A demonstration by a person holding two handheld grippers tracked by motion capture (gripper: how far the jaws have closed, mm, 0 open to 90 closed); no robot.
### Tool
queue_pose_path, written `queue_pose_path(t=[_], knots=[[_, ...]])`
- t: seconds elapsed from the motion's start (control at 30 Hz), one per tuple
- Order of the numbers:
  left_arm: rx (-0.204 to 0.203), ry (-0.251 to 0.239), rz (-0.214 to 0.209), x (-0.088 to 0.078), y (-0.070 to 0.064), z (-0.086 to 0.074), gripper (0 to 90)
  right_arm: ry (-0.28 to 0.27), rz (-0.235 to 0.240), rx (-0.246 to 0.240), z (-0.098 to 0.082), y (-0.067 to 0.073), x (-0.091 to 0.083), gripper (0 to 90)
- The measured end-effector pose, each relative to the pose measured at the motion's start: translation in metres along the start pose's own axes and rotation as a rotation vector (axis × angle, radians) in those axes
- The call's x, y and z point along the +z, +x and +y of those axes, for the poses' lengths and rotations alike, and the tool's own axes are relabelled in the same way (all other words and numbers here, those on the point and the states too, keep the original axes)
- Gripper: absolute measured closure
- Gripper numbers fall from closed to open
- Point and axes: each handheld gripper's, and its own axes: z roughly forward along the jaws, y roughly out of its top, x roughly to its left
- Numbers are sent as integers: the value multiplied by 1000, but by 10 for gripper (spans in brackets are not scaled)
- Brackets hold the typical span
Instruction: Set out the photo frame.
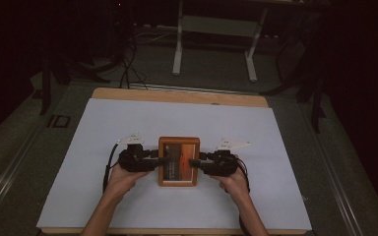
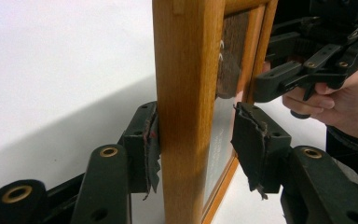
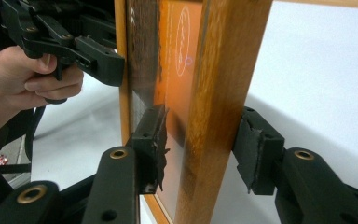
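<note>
A wooden picture frame [image 1: 178, 161] with an orange and brown print lies at the middle of the white sheet. My left gripper [image 1: 163, 160] reaches in from its left side and my right gripper [image 1: 194, 162] from its right. In the left gripper view the left gripper [image 2: 196, 144] straddles the frame's rail [image 2: 186, 70]: one pad touches the back, the other stands off the glass. In the right gripper view the right gripper [image 3: 200, 149] straddles the opposite rail [image 3: 228, 70] with small gaps on both sides. Each view shows the other hand's gripper beyond the frame.
The white sheet [image 1: 128, 128] covers most of a wooden table [image 1: 177, 96]. Beyond the table's far edge, a desk's white legs [image 1: 178, 54] and dark cables [image 1: 125, 64] stand on the floor. The surroundings are dim.
</note>
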Motion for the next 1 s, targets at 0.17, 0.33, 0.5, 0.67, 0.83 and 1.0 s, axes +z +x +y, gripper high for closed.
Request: queue_pose_path(t=[0.17,0.33,0.5,0.67,0.83,1.0], knots=[[17,-2,33,-5,-3,1,498,-21,-11,-1,4,1,-9,528],[20,-33,72,-14,-4,3,493,-28,-25,-10,6,2,-18,518],[23,-53,98,-25,-3,4,492,-40,-42,-10,5,0,-27,515],[35,-66,129,-36,-2,4,492,-49,-60,-5,5,-5,-38,513],[33,-68,165,-44,2,3,493,-52,-85,5,3,-11,-49,511],[59,1,341,-48,8,-2,490,-7,-148,-3,-1,-18,-59,501]])
